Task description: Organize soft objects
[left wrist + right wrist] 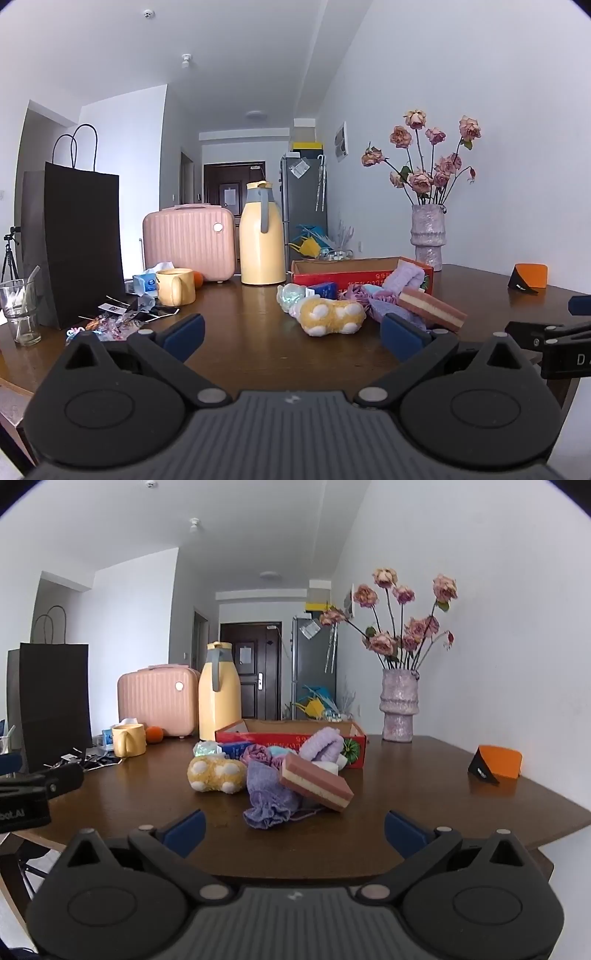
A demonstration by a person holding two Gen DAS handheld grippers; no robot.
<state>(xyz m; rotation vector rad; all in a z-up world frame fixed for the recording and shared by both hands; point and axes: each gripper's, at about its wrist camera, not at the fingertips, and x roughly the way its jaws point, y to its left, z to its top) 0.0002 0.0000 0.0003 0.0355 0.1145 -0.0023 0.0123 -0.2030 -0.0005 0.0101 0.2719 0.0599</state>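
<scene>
A heap of soft things lies mid-table before a red cardboard box: a yellow plush with white spots, a purple cloth pouch, a pink-and-cream layered sponge and a lilac fluffy piece draped on the box's wall. In the left wrist view the same plush, sponge and box appear. My left gripper is open and nothing is between its blue pads, short of the plush. My right gripper is also open with nothing held, just short of the pouch.
A yellow thermos, pink case, yellow mug, black paper bag, glass and wrappers crowd the table's left. A vase of dried roses and an orange card holder stand at right by the wall.
</scene>
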